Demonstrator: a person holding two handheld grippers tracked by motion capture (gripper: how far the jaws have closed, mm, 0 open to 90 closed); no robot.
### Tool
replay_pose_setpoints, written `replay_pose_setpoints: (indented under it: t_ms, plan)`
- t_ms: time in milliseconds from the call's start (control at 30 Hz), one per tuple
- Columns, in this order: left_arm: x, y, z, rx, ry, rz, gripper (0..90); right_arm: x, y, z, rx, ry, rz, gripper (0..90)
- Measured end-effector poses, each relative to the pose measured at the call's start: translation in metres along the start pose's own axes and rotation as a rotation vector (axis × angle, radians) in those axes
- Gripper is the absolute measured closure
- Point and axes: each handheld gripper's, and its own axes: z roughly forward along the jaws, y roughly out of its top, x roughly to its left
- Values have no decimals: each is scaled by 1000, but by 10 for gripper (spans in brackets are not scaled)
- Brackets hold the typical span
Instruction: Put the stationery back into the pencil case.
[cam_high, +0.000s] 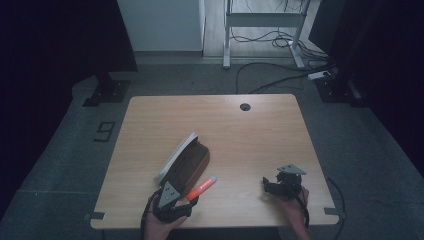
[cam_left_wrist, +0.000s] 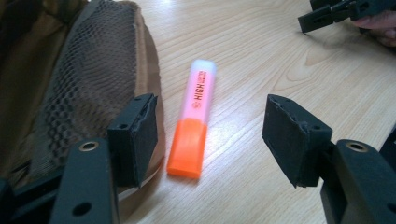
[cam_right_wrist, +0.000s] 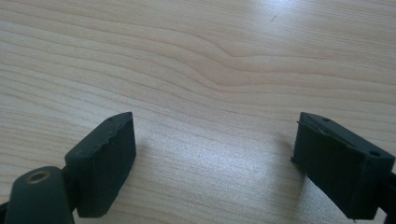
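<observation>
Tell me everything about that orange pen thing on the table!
It is a highlighter, a chunky marker that looks like plastic. One end is bright orange, and the longer part is pale and see-through pinkish, with orange printed letters along it. It lies flat on the wooden table, close beside a brown pouch with a mesh side; whether they touch is unclear. The left gripper sits open around its orange end, jaws not touching it.

Left gripper jaws spread wide, right gripper jaws spread wide, both hand-held low
</observation>
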Motion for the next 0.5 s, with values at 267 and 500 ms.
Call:
replay_pose_setpoints:
  t_ms: [267, 500]
  plan:
    - [-12, 5, 21, 48, -20, 29, 363, 0, 0, 0, -1, 0, -1, 126]
    - [-18, 7, 42, 106, 0, 43, 363, 0, 0, 0, -1, 1, -1, 126]
